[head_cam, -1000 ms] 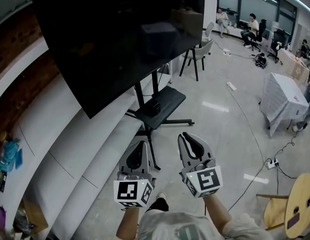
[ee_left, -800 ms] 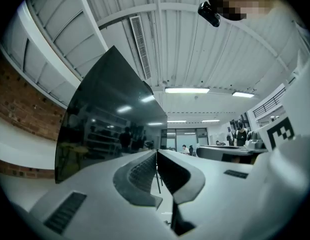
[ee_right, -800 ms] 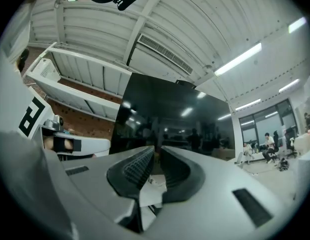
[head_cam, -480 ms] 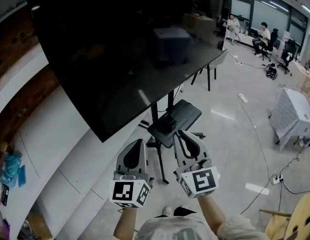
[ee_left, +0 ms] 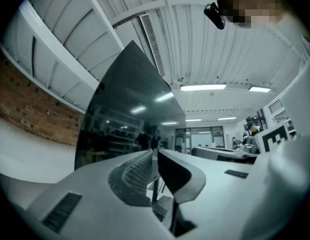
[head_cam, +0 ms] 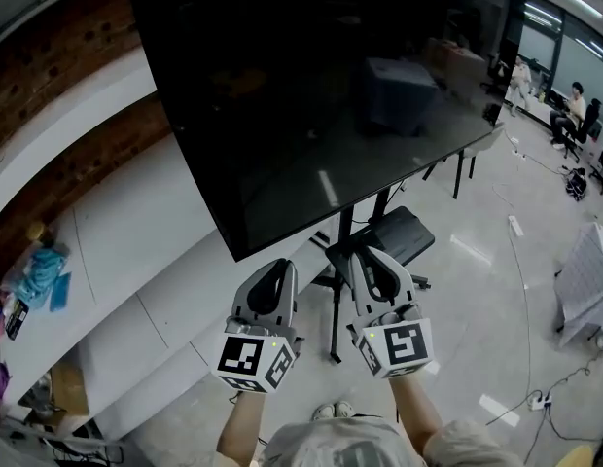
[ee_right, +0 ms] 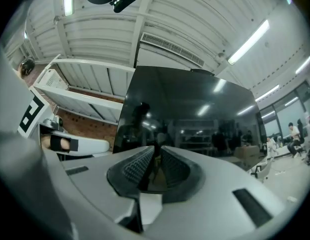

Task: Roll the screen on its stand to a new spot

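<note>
A big black screen [head_cam: 331,95] on a black wheeled stand [head_cam: 337,261] with a small shelf [head_cam: 399,236] fills the upper head view. Both grippers are held side by side just below the screen's lower edge, in front of the stand's poles. The left gripper [head_cam: 281,265] is shut with nothing in it. A little to its right, the right gripper [head_cam: 366,254] also stands shut and empty. Neither touches the screen or stand. The dark panel also shows in the left gripper view as the screen [ee_left: 130,114], and in the right gripper view as the screen [ee_right: 190,114], ahead of the jaw tips.
White stepped benches [head_cam: 117,251] run along the brick wall [head_cam: 58,76] on the left, with clutter [head_cam: 39,280] on a ledge. A chair [head_cam: 467,163] stands behind the screen. A cloth-covered table [head_cam: 588,280], a floor cable with power strip [head_cam: 535,397] and seated people [head_cam: 574,105] are on the right.
The screen has grown larger and slid rightward in the head view as the person stepped closer. Both grippers stayed shut, side by side, now right under the screen's lower edge.
</note>
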Motion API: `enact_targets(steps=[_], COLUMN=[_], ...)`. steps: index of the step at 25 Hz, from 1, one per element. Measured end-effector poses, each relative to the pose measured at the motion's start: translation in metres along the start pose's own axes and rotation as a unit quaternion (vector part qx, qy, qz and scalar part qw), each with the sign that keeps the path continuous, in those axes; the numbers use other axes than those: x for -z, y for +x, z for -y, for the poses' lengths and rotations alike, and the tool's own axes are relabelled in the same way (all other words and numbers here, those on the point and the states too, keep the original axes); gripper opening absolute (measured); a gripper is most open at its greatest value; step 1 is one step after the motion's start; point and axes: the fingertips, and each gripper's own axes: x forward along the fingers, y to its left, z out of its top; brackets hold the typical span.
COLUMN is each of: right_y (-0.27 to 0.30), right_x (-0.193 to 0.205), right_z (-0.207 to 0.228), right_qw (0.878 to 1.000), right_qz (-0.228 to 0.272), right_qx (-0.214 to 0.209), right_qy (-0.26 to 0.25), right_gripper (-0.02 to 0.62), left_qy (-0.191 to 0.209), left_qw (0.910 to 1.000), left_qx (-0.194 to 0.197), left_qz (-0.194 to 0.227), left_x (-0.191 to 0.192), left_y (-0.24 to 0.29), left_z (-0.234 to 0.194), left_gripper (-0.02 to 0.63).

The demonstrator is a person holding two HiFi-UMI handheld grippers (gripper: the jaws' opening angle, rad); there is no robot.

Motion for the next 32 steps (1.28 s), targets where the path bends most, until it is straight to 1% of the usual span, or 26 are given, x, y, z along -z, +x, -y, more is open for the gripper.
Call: enact_targets(steps=[1,3,7,10,12,14,18,24,28,32], right_y=[0.002,0.004,0.007,0.006,0.007,0.006,0.006,0.005,0.003,-0.004], right_x=[0.000,-0.001,0.000,0.005,0.006,0.009,0.012,0.021,0.022,0.022], right_z=[-0.002,-0.008,-0.018,-0.021,-0.023,-0.026,-0.034,-0.034,-0.032,-0.026], right_qw=[1.000,1.000,0.999,0.999,0.998,0.998,0.997,0.997,0.997,0.998], right_qz=[0.001,0.002,-0.001,-0.006,-0.005,-0.010,-0.015,-0.030,-0.030,-0.035], right_qx=[-0.006,-0.018,-0.040,-0.049,-0.050,-0.054,-0.062,-0.067,-0.061,-0.049], right_qy=[0.001,0.008,0.013,0.015,0.024,0.028,0.034,0.025,0.024,0.021], right_gripper=[0.048,0.048,0.048,0.048,0.048,0.048,0.048,0.048,0.048,0.048], left_qy=[0.005,0.012,0.029,0.019,0.018,0.017,0.015,-0.016,-0.023,-0.014], left_qw=[1.0000,0.9999,0.9983,0.9970,0.9960,0.9958,0.9972,0.9993,0.9997,0.9999], left_qx=[0.001,-0.003,-0.043,-0.064,-0.077,-0.082,-0.072,-0.034,-0.007,-0.008], left_qz=[0.001,0.007,0.027,0.039,0.042,0.038,0.017,0.009,-0.006,0.000], left_x=[-0.004,-0.014,-0.041,-0.060,-0.069,-0.074,-0.071,-0.065,-0.058,-0.056], left_y=[0.001,0.005,0.014,0.021,0.025,0.032,0.051,0.076,0.097,0.100], left_z=[-0.005,-0.019,-0.066,-0.101,-0.124,-0.142,-0.164,-0.170,-0.167,-0.168], left_gripper=[0.032,0.158,0.226,0.269,0.282,0.291,0.301,0.301,0.301,0.299])
